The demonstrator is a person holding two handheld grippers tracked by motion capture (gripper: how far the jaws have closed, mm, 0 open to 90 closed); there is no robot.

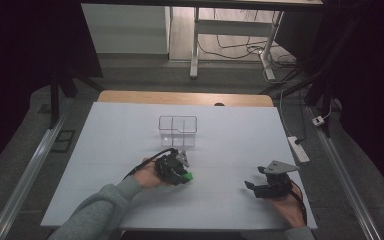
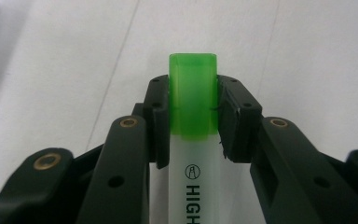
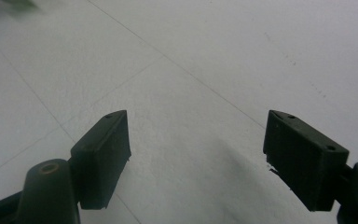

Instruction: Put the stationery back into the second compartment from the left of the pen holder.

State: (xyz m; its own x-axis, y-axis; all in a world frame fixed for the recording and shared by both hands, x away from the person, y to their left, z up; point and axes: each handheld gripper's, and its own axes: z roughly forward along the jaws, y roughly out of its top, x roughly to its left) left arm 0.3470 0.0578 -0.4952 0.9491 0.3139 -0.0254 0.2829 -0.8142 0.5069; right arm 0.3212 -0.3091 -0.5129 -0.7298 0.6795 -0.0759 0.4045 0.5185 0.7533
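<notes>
My left gripper (image 1: 179, 172) sits near the middle of the table, its jaws closed on the green cap end of a highlighter (image 2: 192, 100), with my left hand (image 1: 147, 176) and grey-sleeved forearm reaching in from the lower left. My right gripper (image 1: 252, 187) rests low toward the right edge, jaws spread wide with nothing between them, held by my right hand (image 1: 289, 206).

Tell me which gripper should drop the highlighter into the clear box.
Left. The left gripper already clamps the highlighter and sits just in front of the clear box. The right gripper is open, empty and farther away.
</notes>
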